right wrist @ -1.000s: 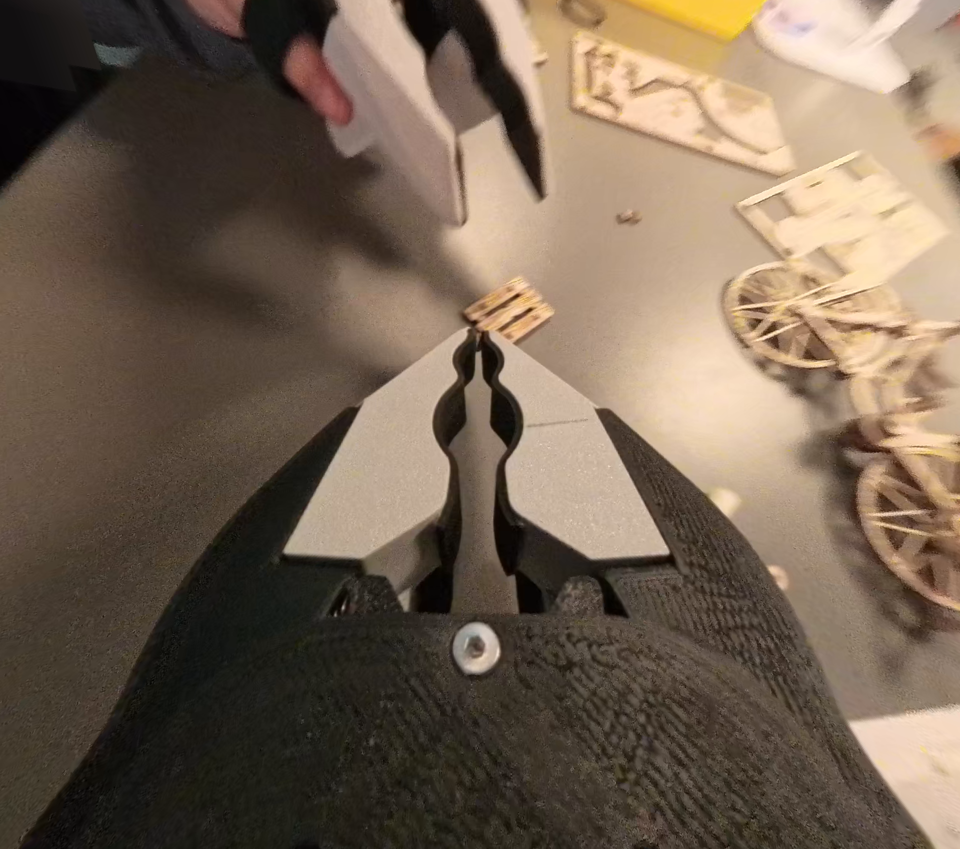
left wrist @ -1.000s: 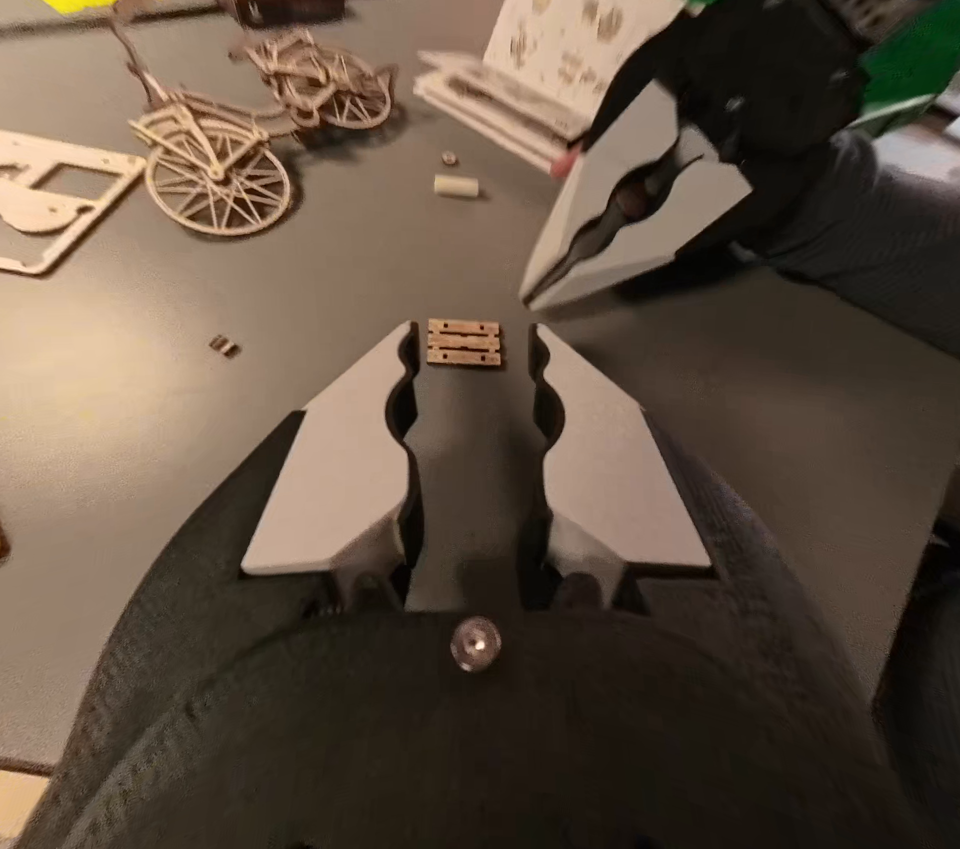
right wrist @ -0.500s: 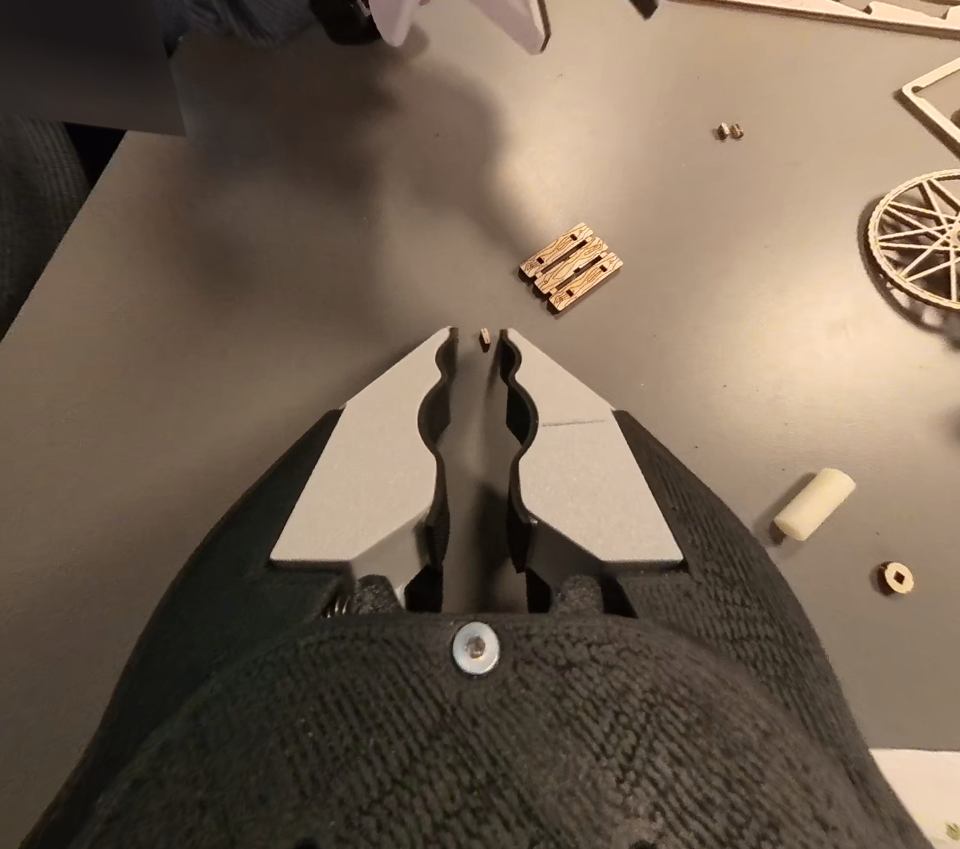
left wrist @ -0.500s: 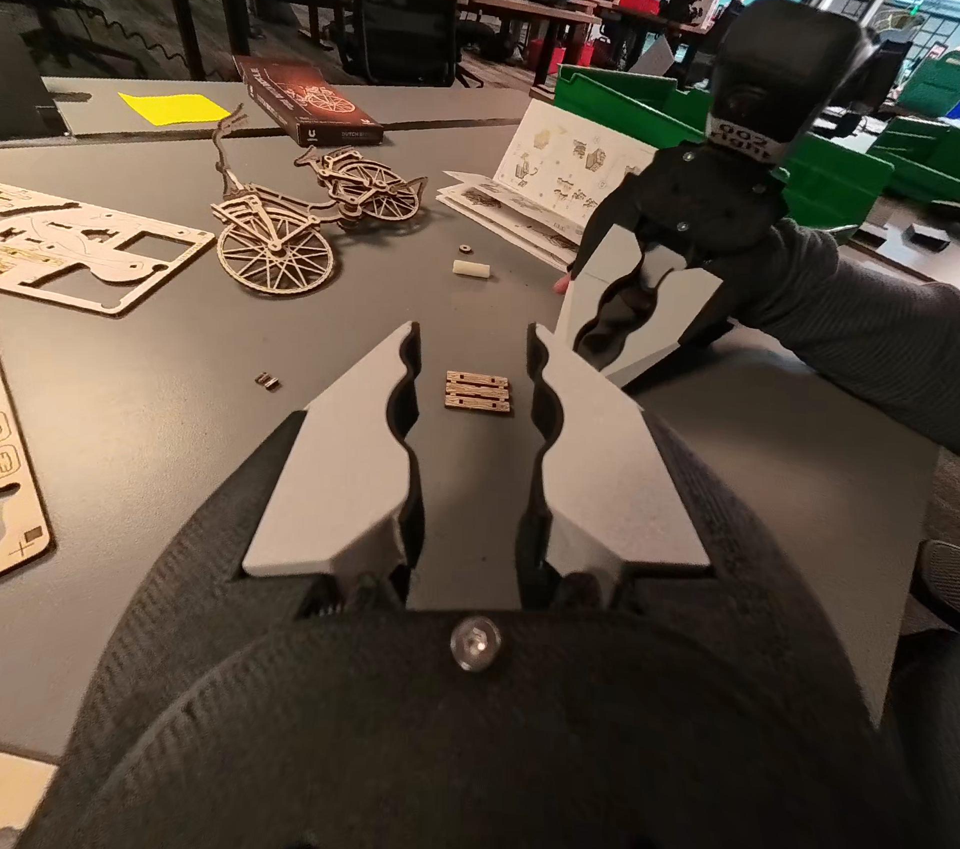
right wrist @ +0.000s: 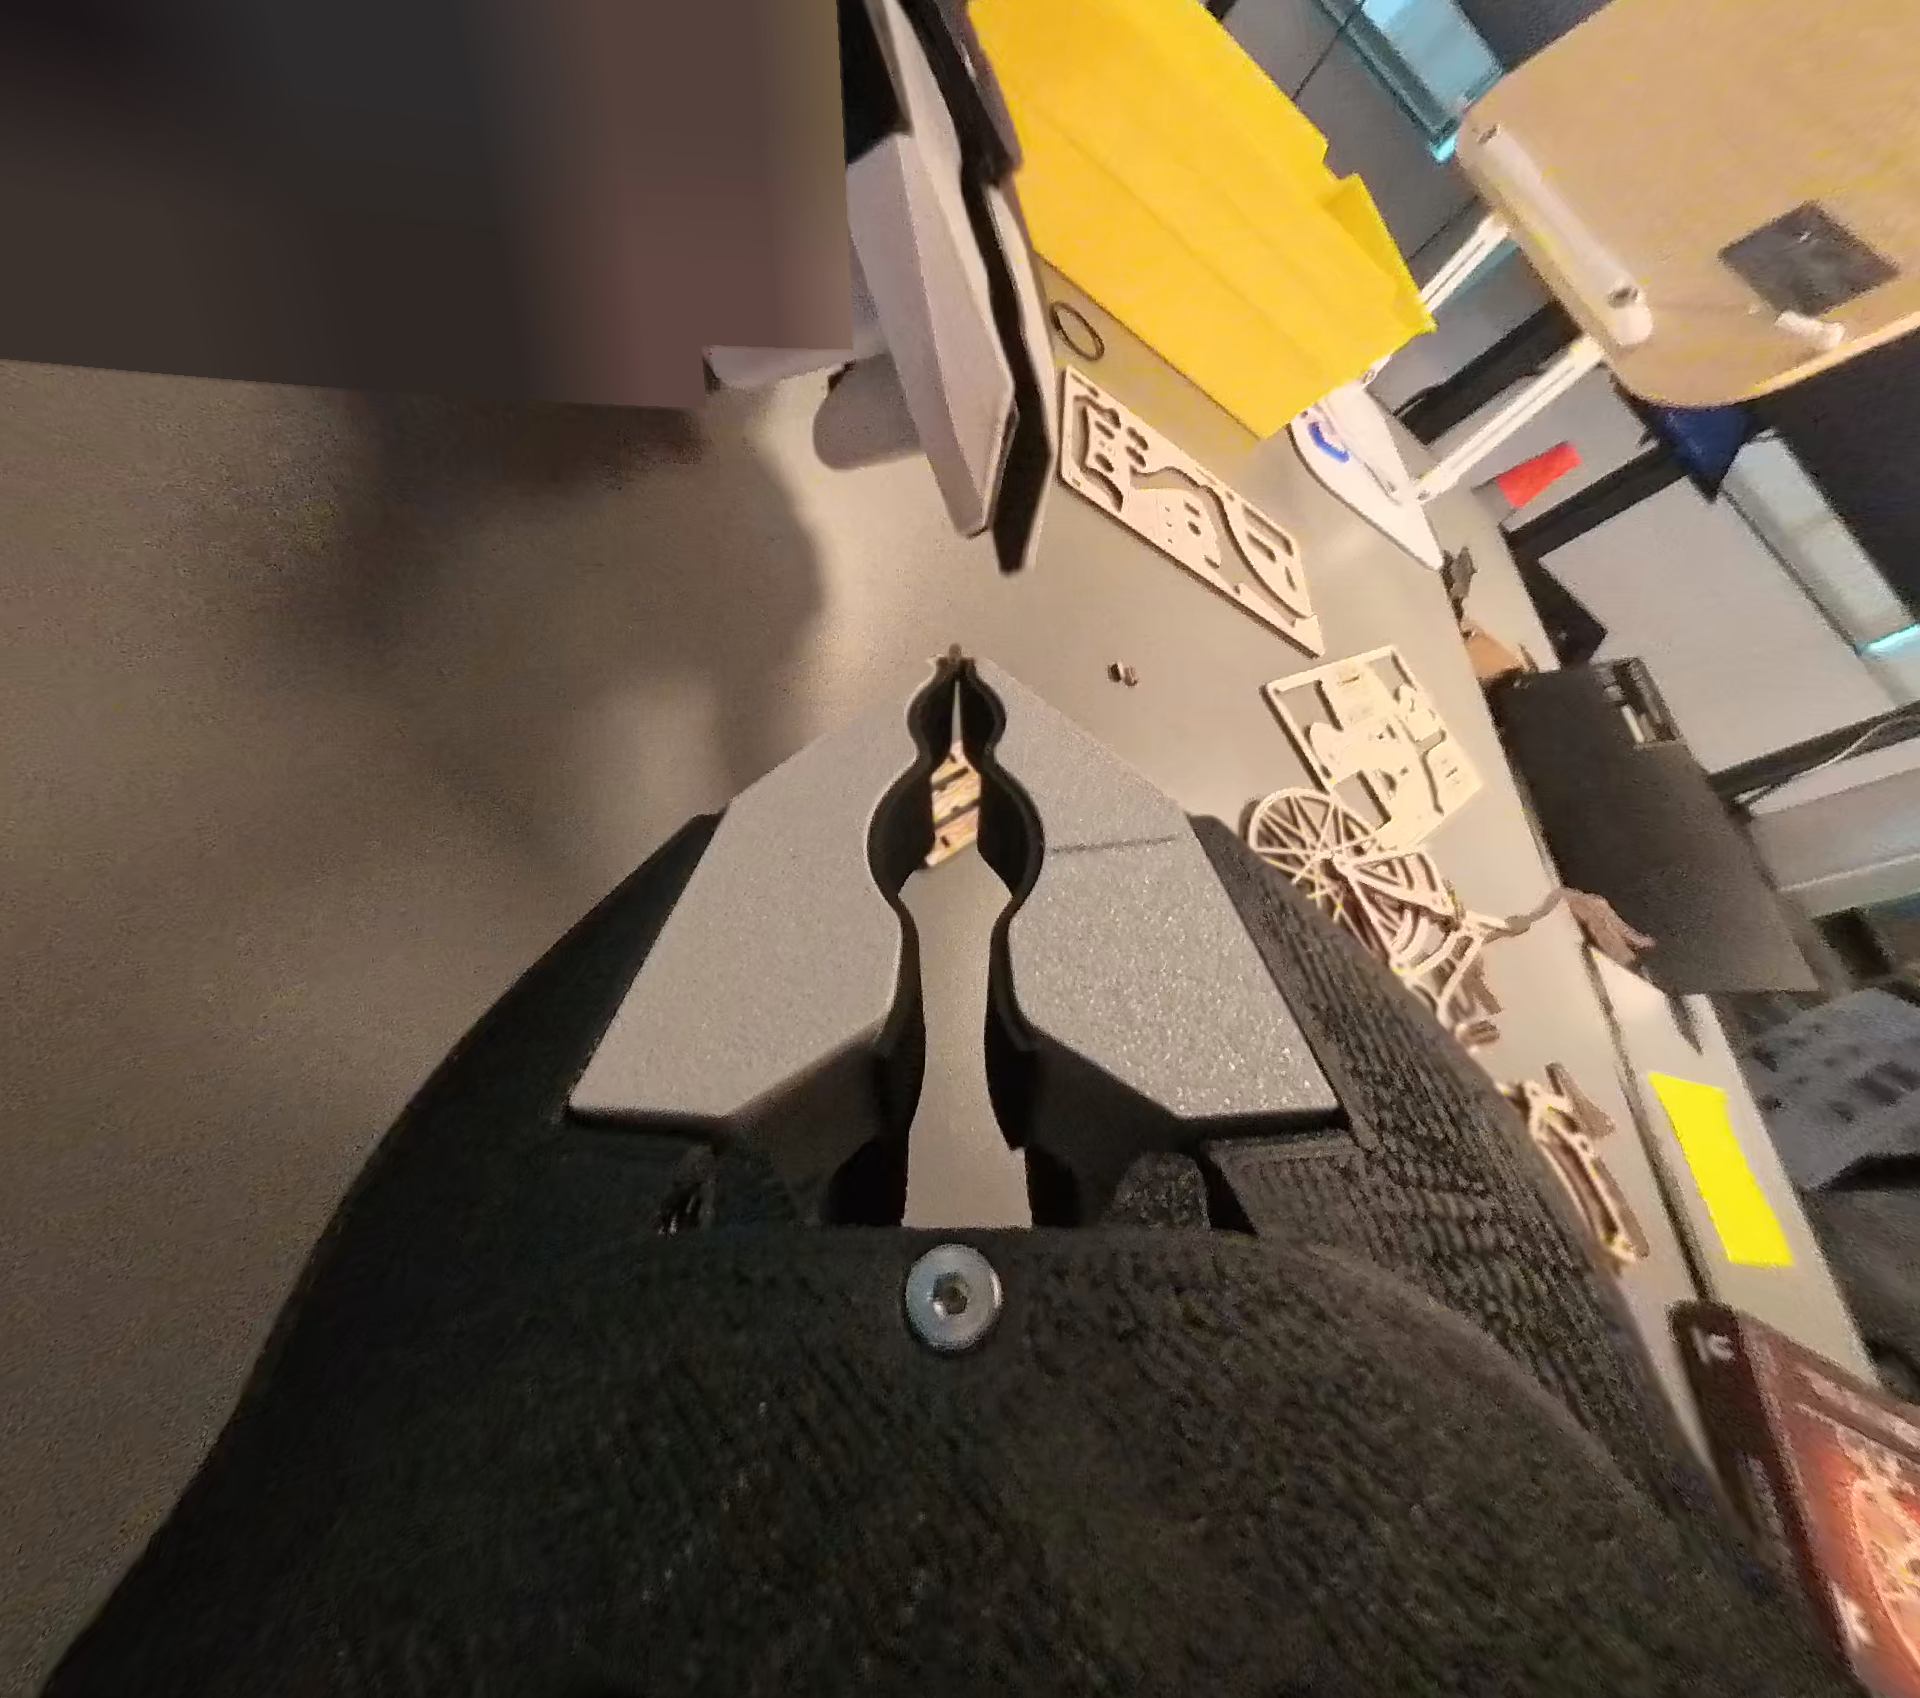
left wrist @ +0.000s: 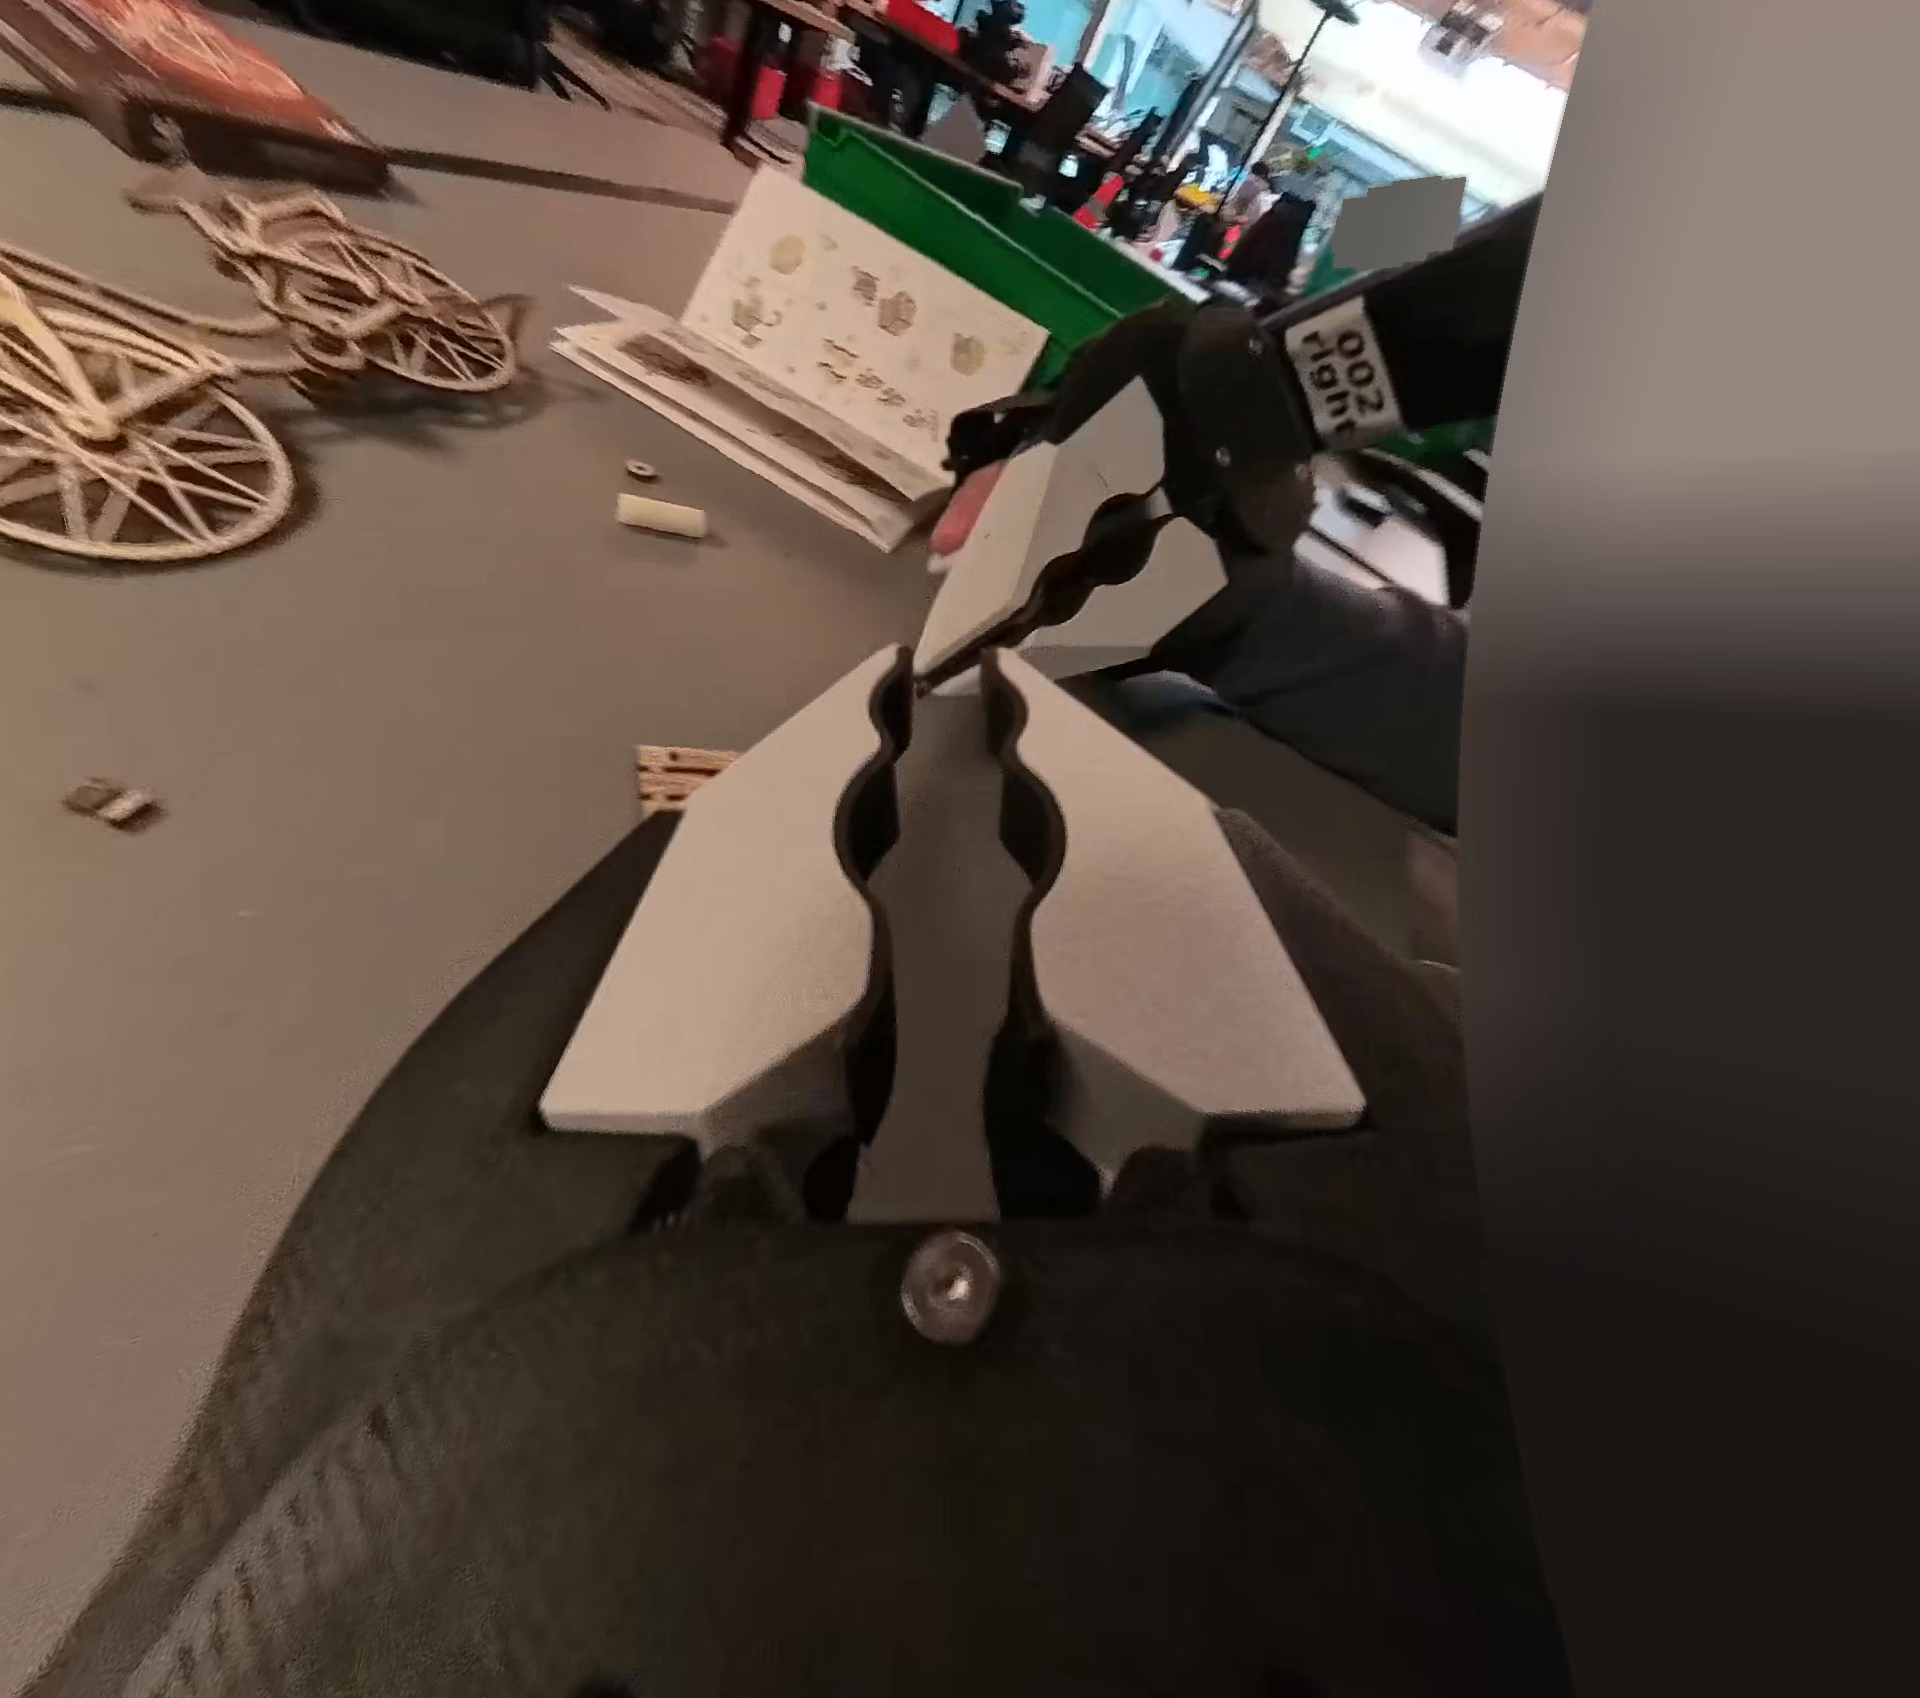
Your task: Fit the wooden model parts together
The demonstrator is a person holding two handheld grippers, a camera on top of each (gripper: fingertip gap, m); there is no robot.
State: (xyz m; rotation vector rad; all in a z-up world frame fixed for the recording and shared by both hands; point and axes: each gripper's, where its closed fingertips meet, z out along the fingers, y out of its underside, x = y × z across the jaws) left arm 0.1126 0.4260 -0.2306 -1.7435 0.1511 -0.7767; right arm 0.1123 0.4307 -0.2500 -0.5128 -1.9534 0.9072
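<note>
My right gripper (right wrist: 953, 669) is shut on a tiny wooden peg (right wrist: 951, 661) that pokes out at its tips, held above the grey table (right wrist: 312, 661). A small slatted wooden panel (right wrist: 951, 807) lies on the table below and shows through the gap in its fingers. In the left wrist view the panel (left wrist: 675, 775) is partly hidden behind my left finger. My left gripper (left wrist: 948, 669) is open with a narrow gap and holds nothing. The right gripper's tips (left wrist: 928, 680) sit just in front of the left gripper's tips. The left gripper (right wrist: 992, 542) hangs above in the right wrist view.
A wooden bicycle model (left wrist: 156, 443) lies to the left, with a white cylinder (left wrist: 662, 518), a small ring (left wrist: 639, 469) and a tiny dark piece (left wrist: 109, 801) nearby. An open booklet (left wrist: 831, 360) leans against a green bin (left wrist: 966, 225). Cut-out wooden sheets (right wrist: 1184, 516) and a yellow bin (right wrist: 1174, 194) lie beyond.
My right gripper has shut on the tiny peg and lifted it off the table. My left gripper's jaws have narrowed. Both grippers have tilted up and come tip to tip.
</note>
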